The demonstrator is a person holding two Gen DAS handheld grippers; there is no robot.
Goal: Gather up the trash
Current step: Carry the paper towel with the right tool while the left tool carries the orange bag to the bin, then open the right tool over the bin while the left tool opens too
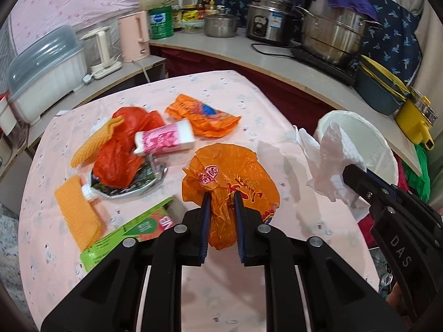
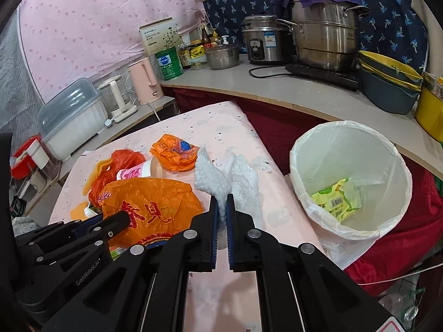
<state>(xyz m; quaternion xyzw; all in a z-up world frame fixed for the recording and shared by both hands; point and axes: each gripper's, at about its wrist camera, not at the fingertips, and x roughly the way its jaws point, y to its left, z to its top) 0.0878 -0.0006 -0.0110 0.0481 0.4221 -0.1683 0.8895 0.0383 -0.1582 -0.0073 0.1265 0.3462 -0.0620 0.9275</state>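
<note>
My left gripper (image 1: 221, 195) is shut on a crumpled orange plastic bag (image 1: 235, 171) and holds it above the pink table (image 1: 221, 88); the bag also shows in the right wrist view (image 2: 149, 204). My right gripper (image 2: 221, 196) is shut on a white paper towel (image 2: 221, 179), held over the table's right edge; it also shows in the left wrist view (image 1: 332, 149). A white-lined trash bin (image 2: 351, 177) stands to the right of the table with a yellow-green wrapper (image 2: 335, 200) inside.
On the table lie a red bag (image 1: 121, 149), another orange bag (image 1: 202, 116), a pink-and-white cup (image 1: 166, 137), yellow foam nets (image 1: 77, 213), a foil wrapper (image 1: 133, 185) and a green box (image 1: 130, 229). Pots (image 1: 332, 30), kettles (image 1: 133, 36) and bowls (image 1: 382, 88) crowd the counter behind.
</note>
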